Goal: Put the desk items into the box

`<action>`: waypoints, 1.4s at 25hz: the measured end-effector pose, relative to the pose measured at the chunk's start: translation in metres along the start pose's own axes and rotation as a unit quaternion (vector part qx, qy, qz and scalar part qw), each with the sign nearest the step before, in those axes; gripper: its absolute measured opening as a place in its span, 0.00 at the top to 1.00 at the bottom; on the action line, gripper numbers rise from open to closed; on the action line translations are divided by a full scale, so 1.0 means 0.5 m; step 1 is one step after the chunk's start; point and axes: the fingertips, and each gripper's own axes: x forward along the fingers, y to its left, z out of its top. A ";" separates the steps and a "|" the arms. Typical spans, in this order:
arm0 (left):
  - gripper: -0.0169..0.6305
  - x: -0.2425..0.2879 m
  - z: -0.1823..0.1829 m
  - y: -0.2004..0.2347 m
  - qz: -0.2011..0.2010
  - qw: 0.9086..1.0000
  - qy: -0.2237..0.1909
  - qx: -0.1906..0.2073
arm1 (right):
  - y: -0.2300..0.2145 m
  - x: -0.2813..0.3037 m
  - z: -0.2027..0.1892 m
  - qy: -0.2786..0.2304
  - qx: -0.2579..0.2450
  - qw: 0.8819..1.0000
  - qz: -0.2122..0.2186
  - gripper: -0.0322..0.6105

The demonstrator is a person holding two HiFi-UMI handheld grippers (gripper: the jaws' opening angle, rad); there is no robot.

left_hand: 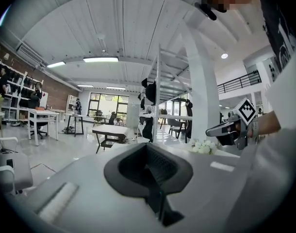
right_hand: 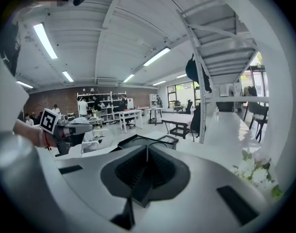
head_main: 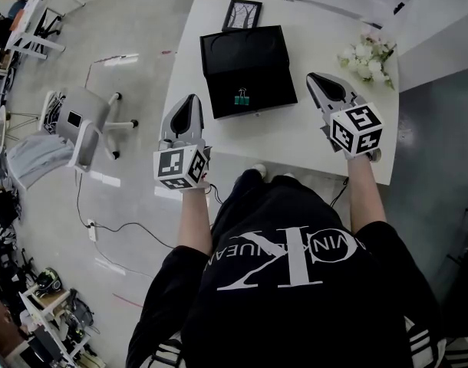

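A black box (head_main: 266, 89) lies open in the middle of the white table (head_main: 295, 138), its lid folded back. Inside it sits a green binder clip (head_main: 242, 98). My left gripper (head_main: 190, 99) hovers over the table's left edge, left of the box, shut and empty. My right gripper (head_main: 315, 77) hangs to the right of the box, also shut with nothing in it. The left gripper view shows its jaws (left_hand: 150, 149) pressed together and the right gripper (left_hand: 226, 130) across from it. The right gripper view shows its closed jaws (right_hand: 147, 152) with the box (right_hand: 134, 141) beyond.
A framed picture (head_main: 242, 14) lies behind the box. A bunch of white flowers (head_main: 366, 56) sits at the table's far right corner. An office chair (head_main: 84, 125) stands on the floor to the left, with cables trailing nearby.
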 end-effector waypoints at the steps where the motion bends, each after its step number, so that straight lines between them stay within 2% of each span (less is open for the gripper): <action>1: 0.96 -0.001 0.007 0.001 0.001 1.000 -0.003 0.001 | -0.001 -0.002 0.008 -0.008 -0.003 1.000 -0.003 0.92; 7: 0.96 -0.005 0.035 0.005 0.004 1.000 -0.021 0.001 | -0.007 -0.018 0.051 -0.056 -0.008 0.998 -0.019 0.92; 17: 0.96 -0.020 0.079 0.011 0.009 0.999 -0.046 0.009 | -0.007 -0.035 0.098 -0.097 -0.018 0.995 -0.032 0.92; 35: 0.96 -0.044 0.128 0.041 0.026 0.997 -0.073 0.022 | 0.013 -0.030 0.139 -0.130 -0.032 0.991 -0.030 0.92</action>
